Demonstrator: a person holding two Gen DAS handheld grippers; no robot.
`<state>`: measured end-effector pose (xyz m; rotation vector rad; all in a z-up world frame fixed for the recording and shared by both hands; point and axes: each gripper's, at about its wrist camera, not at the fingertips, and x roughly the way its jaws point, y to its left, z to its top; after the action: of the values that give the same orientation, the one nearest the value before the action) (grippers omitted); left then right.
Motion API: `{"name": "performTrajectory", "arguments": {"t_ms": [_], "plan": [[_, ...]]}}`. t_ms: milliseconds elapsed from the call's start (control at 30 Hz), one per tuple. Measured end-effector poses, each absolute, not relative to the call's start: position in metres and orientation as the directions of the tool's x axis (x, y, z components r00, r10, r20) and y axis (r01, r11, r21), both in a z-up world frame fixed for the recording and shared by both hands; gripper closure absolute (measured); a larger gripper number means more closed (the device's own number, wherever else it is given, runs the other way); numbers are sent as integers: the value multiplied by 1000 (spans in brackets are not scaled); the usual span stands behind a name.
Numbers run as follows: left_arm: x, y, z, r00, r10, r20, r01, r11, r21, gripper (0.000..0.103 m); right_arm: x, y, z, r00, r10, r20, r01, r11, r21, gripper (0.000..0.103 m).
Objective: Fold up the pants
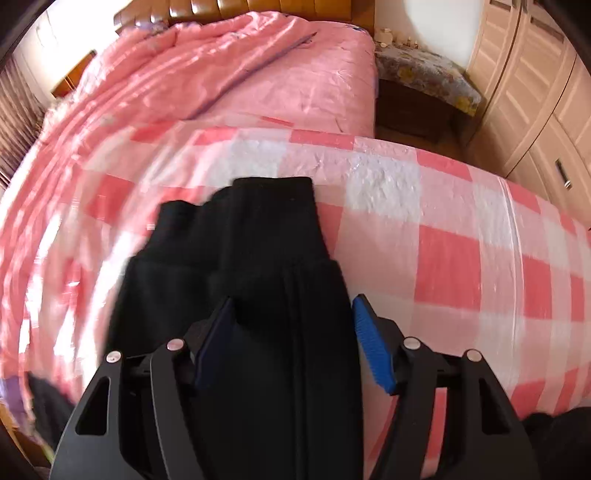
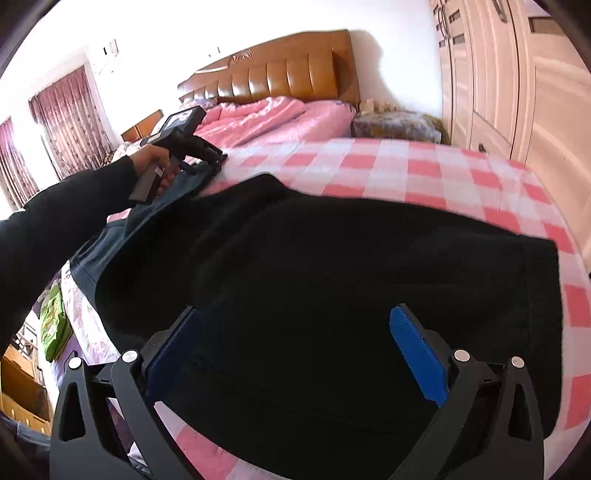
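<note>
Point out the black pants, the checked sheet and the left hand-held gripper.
black pants [image 2: 332,258]: right wrist view, middle of the cloth.
checked sheet [image 1: 461,258]: left wrist view, bare red check.
left hand-held gripper [image 1: 291,332]: left wrist view, between fingertips.

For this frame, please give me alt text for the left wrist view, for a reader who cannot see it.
Black pants, cuffs pointing away, run between the fingers of the left gripper above a pink-and-white checked cover. Whether the blue pads press the fabric is unclear. Behind lie a rumpled pink quilt, a brown headboard and pale wardrobe doors.

Checked sheet [image 1: 461,236] right of pants [image 1: 258,295] bare; pink quilt [image 1: 192,81] bunched beyond.
</note>
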<state>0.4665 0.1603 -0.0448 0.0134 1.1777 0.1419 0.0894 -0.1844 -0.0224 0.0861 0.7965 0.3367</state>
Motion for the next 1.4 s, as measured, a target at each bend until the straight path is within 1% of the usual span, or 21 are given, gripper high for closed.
{"name": "performTrajectory", "arguments": {"t_ms": [33, 67, 133, 167, 200, 233, 267, 300, 367, 467, 500, 633, 700, 800, 900, 1033, 1100, 1133, 1200, 1300, 1400], "plan": [[468, 163, -47, 394, 121, -911, -107, 991, 85, 35, 92, -183, -25, 643, 329, -691, -261, 943, 206, 5], [470, 164, -49, 416, 126, -901, -111, 990, 87, 32, 96, -183, -29, 637, 330, -697, -259, 943, 211, 5], [471, 165, -50, 441, 129, -888, -120, 989, 84, 33, 101, -182, -33, 629, 333, -703, -250, 942, 223, 5], [470, 166, -51, 448, 129, -884, -118, 989, 85, 44, 104, -181, -35, 626, 337, -704, -248, 941, 230, 5], [469, 164, -49, 458, 139, -878, -116, 989, 96, 68, 107, -179, -36, 620, 343, -705, -249, 939, 238, 5], [468, 161, -48, 460, 165, -872, -103, 986, 133, 74, 108, -178, -36, 617, 349, -705, -253, 937, 242, 5], [466, 158, -47, 467, 175, -867, -84, 985, 153, 88, 110, -175, -34, 616, 356, -702, -265, 934, 241, 5], [463, 158, -43, 480, 165, -862, -63, 986, 154, 95, 111, -171, -32, 617, 363, -699, -278, 931, 237, 5], [447, 167, -21, 542, 139, -829, -69, 990, 121, 95, 113, -163, -29, 616, 375, -693, -305, 924, 230, 5], [405, 203, 22, 636, 51, -770, -94, 996, -11, 95, 119, -146, -24, 605, 394, -692, -356, 911, 207, 5], [388, 215, 34, 663, 48, -747, -98, 995, -23, 95, 120, -140, -22, 605, 399, -689, -370, 907, 200, 5], [301, 276, 79, 732, 75, -677, -126, 992, -26, 95, 126, -122, -17, 600, 443, -666, -420, 883, 210, 5], [263, 306, 92, 741, 117, -661, -157, 988, -1, 95, 130, -113, -16, 592, 463, -660, -440, 872, 216, 5], [202, 369, 103, 720, 207, -662, -259, 966, 19, 95, 135, -98, -17, 578, 475, -663, -465, 860, 211, 5], [174, 419, 84, 653, 230, -721, -315, 949, 17, 93, 140, -80, -21, 565, 475, -675, -478, 855, 202, 5], [161, 464, 9, 508, 181, -842, -346, 938, -7, 85, 136, -63, -27, 540, 485, -687, -500, 842, 201, 5], [153, 471, -25, 444, 196, -874, -381, 924, 14, 69, 134, -56, -32, 527, 469, -709, -513, 841, 174, 5], [143, 470, -33, 440, 222, -870, -400, 916, 31, 66, 134, -53, -34, 524, 449, -724, -514, 844, 153, 5], [125, 471, -35, 497, 204, -843, -422, 906, -30, 55, 135, -52, -38, 521, 432, -736, -517, 846, 130, 5], [101, 482, -28, 595, 143, -791, -449, 875, -180, 55, 139, -51, -43, 513, 427, -745, -501, 853, 144, 5], [98, 482, -20, 623, 92, -777, -432, 868, -243, 55, 138, -49, -47, 499, 455, -738, -503, 845, 181, 5]]}}
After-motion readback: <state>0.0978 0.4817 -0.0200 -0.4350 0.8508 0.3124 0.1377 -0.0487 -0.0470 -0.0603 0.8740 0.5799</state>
